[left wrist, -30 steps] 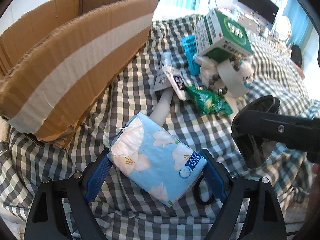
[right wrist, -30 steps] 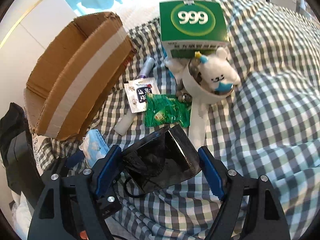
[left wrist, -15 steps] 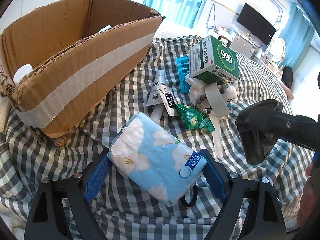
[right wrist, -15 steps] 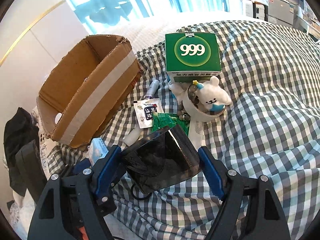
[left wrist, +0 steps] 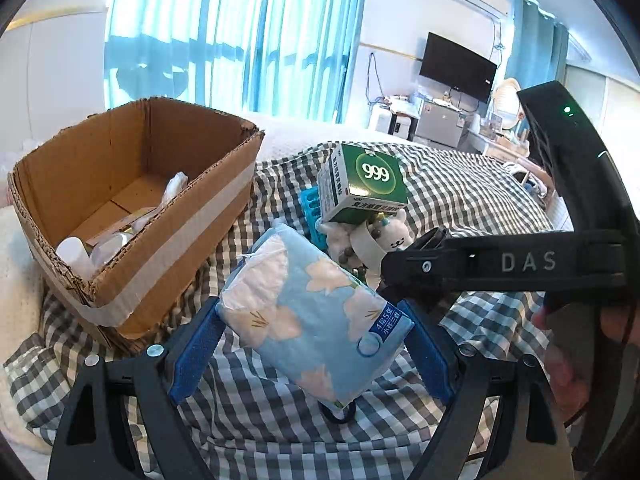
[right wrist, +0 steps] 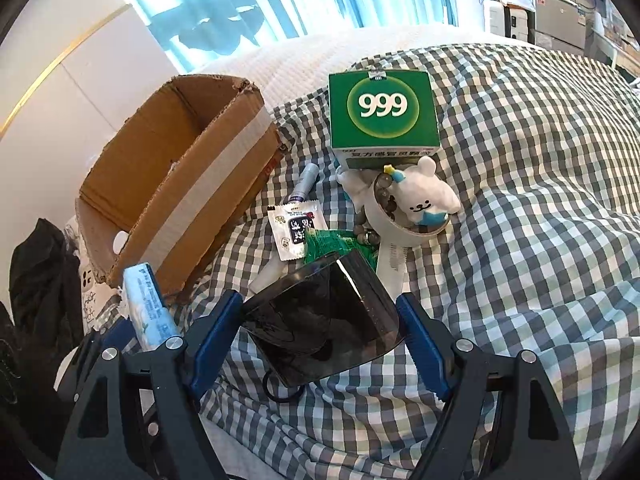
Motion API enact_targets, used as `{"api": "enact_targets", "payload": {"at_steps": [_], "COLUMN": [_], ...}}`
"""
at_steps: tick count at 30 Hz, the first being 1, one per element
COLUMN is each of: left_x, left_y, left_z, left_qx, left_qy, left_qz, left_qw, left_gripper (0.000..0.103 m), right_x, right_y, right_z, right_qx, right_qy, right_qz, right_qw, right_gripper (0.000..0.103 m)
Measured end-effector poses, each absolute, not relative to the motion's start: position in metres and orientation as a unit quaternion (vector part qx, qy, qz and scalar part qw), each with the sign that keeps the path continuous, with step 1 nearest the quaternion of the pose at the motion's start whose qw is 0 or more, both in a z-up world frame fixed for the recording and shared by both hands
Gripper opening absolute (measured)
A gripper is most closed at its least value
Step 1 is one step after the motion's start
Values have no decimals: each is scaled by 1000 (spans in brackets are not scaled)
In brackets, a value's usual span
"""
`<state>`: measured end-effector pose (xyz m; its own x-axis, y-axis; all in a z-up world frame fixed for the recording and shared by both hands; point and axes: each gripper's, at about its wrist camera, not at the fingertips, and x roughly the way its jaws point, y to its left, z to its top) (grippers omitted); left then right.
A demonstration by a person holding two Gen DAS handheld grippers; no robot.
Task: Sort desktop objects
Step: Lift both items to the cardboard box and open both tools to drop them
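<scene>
Sorting looks partly done, judging by how things lie. The cardboard box (left wrist: 132, 216) on the bed (right wrist: 520, 200) already holds a few pale bottles and packets. The left claw (left wrist: 312, 344) is clamped on a blue floral tissue pack (left wrist: 316, 312), held above the checked cover just beside the box's taped wall. The right claw (right wrist: 320, 336) grips a dark tinted plastic case (right wrist: 324, 324), also lifted clear of the cover. Neither item is in the box yet.

Left on the bed are at least 6 things: the green 999 box (right wrist: 382, 112), a white bear plush (right wrist: 424, 200), a tape roll with beads (right wrist: 392, 216), a white sachet (right wrist: 294, 228), a green packet (right wrist: 324, 242) and a slim tube (right wrist: 306, 182).
</scene>
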<state>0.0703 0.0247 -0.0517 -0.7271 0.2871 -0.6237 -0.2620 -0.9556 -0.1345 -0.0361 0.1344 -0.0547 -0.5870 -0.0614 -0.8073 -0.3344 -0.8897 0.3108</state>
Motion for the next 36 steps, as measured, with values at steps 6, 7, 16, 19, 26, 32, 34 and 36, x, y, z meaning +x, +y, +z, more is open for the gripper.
{"api": "enact_targets", "payload": {"at_steps": [6,7,16,19,26,32,34,36], "left_x": [60,59,39,32,18,-7,-15,-25], "left_y": [15,12,-6,-13,-40,-79,-92,-104], "left_z": [-47,-44,-18,-10,6,25,26,27], "left_qx": [-339,-334,-302,-291,-275,-262,-264,-265], "left_qy": [-28,-27,-29,-23,-36,-50,-57,-57], "left_qz": [932,935,948,952,958,963,962,962], "left_qw": [125,121,99,91,75,35,32,18], "left_gripper": [88,88,88,88,89,89,89,89], "right_x": [-37,-38,-52,-56,-72,-100,-109,-121], "right_y": [132,132,120,117,113,98,91,83], "right_z": [-51,-50,-17,-11,14,31,33,34], "right_qx": [-446,-446,-424,-417,-392,-383,-383,-382], "right_qy": [217,216,189,189,187,174,171,166], "right_qz": [865,866,883,887,898,906,907,908], "right_qw": [74,74,66,65,66,48,42,34], "right_gripper": [78,78,78,78,78,78,78,78]}}
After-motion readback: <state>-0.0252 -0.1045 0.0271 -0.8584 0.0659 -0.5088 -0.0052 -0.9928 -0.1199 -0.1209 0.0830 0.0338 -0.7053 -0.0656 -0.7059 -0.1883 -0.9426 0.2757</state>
